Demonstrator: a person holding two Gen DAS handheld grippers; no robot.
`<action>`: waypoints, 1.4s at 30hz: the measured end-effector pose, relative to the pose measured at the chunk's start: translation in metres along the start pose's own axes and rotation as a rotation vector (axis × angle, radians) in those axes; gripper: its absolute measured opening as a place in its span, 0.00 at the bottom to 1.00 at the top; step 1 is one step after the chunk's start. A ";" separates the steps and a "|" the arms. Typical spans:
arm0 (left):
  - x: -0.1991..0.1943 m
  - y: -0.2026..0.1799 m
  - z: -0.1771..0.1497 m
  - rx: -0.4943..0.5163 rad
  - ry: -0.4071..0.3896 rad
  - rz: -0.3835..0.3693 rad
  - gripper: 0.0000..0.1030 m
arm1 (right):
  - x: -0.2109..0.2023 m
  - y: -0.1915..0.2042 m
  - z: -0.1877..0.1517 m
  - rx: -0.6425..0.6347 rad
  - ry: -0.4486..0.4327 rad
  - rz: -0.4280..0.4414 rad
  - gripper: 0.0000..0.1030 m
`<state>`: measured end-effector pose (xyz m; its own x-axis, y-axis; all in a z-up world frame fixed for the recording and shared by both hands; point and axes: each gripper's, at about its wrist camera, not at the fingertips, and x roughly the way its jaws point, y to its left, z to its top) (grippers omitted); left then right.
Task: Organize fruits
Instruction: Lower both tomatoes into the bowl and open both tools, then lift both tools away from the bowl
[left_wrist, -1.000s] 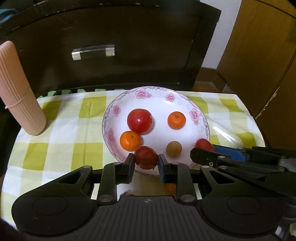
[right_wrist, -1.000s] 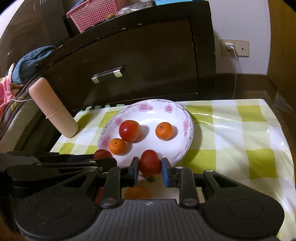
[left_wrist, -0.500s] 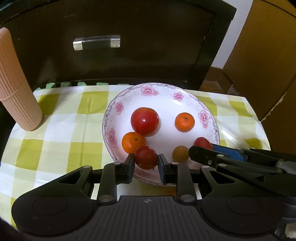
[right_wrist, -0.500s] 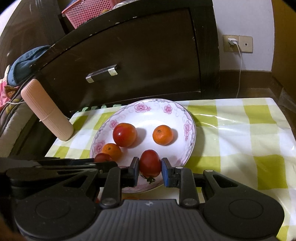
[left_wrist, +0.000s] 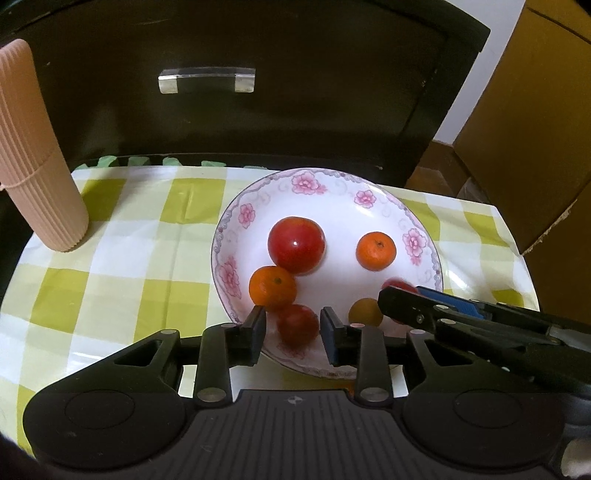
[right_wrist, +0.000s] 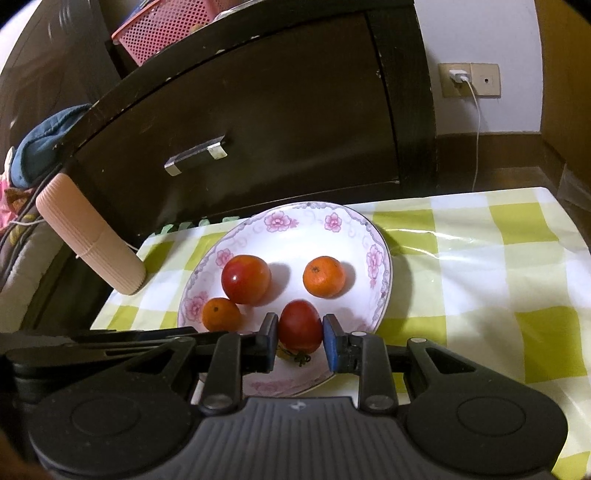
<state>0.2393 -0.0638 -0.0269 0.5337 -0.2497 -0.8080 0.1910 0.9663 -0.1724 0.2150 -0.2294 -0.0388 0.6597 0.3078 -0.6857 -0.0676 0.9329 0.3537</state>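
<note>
A white plate with pink flowers (left_wrist: 306, 184) (right_wrist: 306, 218) sits on the checked tablecloth. It holds a big red tomato (left_wrist: 296, 245) (right_wrist: 245, 279), two oranges (left_wrist: 376, 251) (left_wrist: 272, 288) and a small yellow-brown fruit (left_wrist: 365, 312). My left gripper (left_wrist: 294, 325) has opened; a dark red tomato (left_wrist: 297, 324) lies between its jaws with gaps on both sides. My right gripper (right_wrist: 300, 332) has a red tomato (right_wrist: 300, 326) between its jaws over the plate's near side, with small gaps showing.
A ribbed pink cylinder (left_wrist: 33, 155) (right_wrist: 90, 236) stands at the table's left. A dark cabinet with a metal handle (left_wrist: 207, 79) stands behind the table. The right gripper's arm (left_wrist: 480, 325) crosses the plate's right side in the left wrist view.
Both grippers moved forward over the plate. The left jaws spread apart, releasing the dark red tomato onto the plate. The right jaws have also widened slightly around their tomato.
</note>
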 end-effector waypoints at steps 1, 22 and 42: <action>0.000 0.000 0.000 -0.002 -0.002 0.002 0.41 | 0.000 0.000 0.000 -0.002 -0.004 -0.001 0.26; -0.020 -0.003 0.000 0.020 -0.053 0.024 0.53 | -0.020 0.005 0.004 -0.011 -0.045 -0.014 0.28; -0.062 -0.008 -0.028 0.084 -0.087 0.052 0.73 | -0.059 0.019 -0.027 -0.044 -0.025 -0.066 0.29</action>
<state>0.1818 -0.0543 0.0083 0.6135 -0.2077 -0.7619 0.2277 0.9703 -0.0812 0.1544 -0.2247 -0.0086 0.6820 0.2409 -0.6906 -0.0560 0.9586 0.2791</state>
